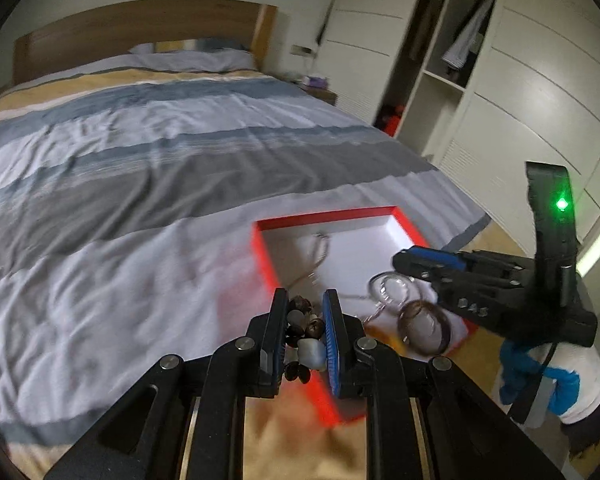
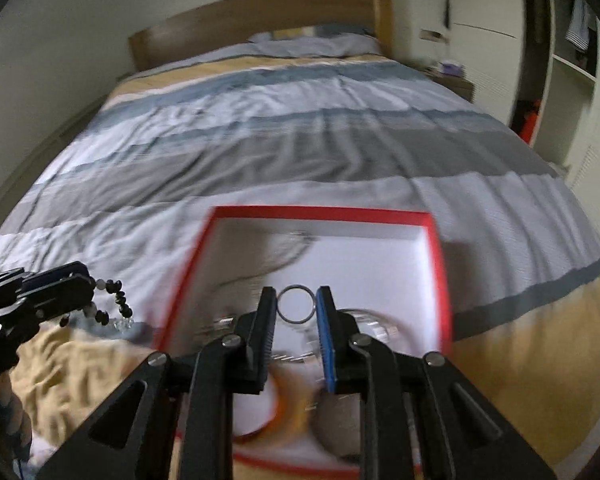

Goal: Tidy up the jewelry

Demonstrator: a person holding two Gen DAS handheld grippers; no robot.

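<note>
Left gripper (image 1: 305, 312): clenched on a beaded bracelet (image 1: 306, 338) of dark and pale beads, partly hidden by the pads. Right gripper (image 2: 296, 308): clamped on a thin metal ring (image 2: 296, 305), above the red box (image 2: 440, 264) on the striped bed (image 2: 260, 120). Box contents were blurred: bangles, a chain, hard to identify.

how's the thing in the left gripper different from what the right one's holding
The left gripper holds a beaded bracelet of dark and pale stones; the right gripper holds a plain thin metal ring. The bracelet bunches and dangles; the ring keeps a rigid circle. Both are pinched between jaws above the red box.
</note>
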